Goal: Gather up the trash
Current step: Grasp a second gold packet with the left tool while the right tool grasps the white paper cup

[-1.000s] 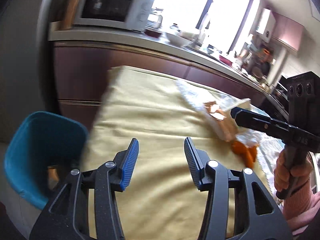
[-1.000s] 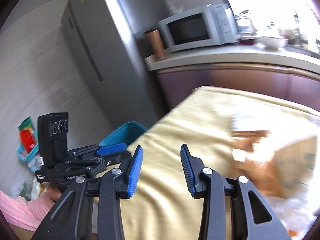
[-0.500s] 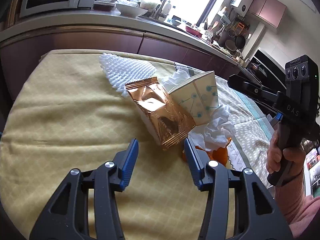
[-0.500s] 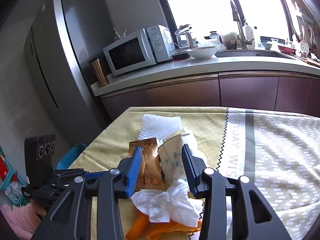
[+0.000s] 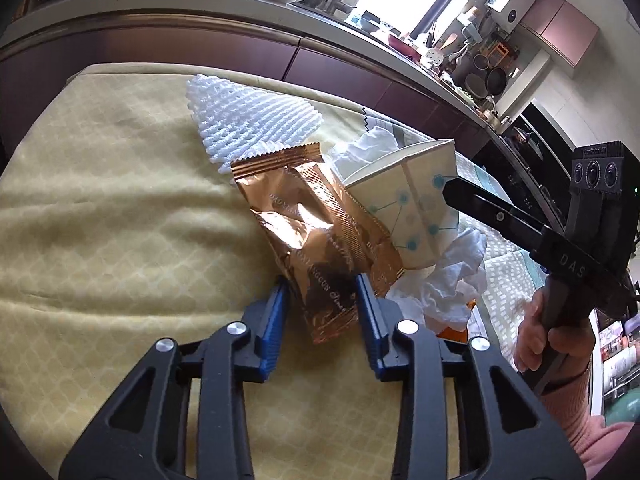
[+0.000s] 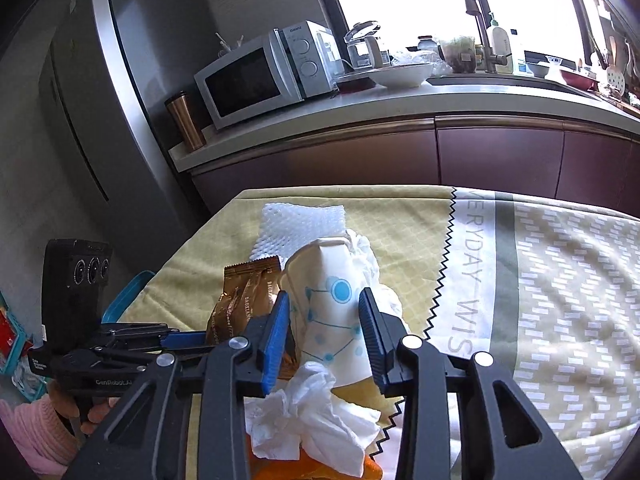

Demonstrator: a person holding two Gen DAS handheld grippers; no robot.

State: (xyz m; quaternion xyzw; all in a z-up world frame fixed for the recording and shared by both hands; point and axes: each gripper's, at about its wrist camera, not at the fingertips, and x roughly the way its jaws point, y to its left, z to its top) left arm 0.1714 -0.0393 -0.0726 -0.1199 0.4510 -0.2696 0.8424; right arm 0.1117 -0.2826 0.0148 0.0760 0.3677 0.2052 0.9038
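A copper foil wrapper point(image 5: 320, 232) lies on the yellow tablecloth point(image 5: 120, 220). Its near end sits between the blue pads of my left gripper point(image 5: 320, 292), whose jaws are closing and pinch the foil from both sides. Beside it a crushed white paper cup point(image 6: 332, 300) with blue dots stands between the pads of my right gripper point(image 6: 322, 308). Those jaws are closing too, with a thin gap showing on the cup's left side. In the left wrist view the paper cup point(image 5: 412, 208) has the right gripper point(image 5: 452, 192) reaching over it.
White foam netting point(image 5: 252, 124) lies behind the wrapper. Crumpled tissue point(image 6: 312, 420) and orange peel point(image 5: 452, 334) lie in front of the cup. A teal bin point(image 6: 128, 296) stands off the table's left edge. A counter with a microwave point(image 6: 268, 72) runs behind.
Both grippers swung from the bin side to the trash pile and came down on it. The left jaws narrowed onto the wrapper; the right jaws narrowed around the cup.
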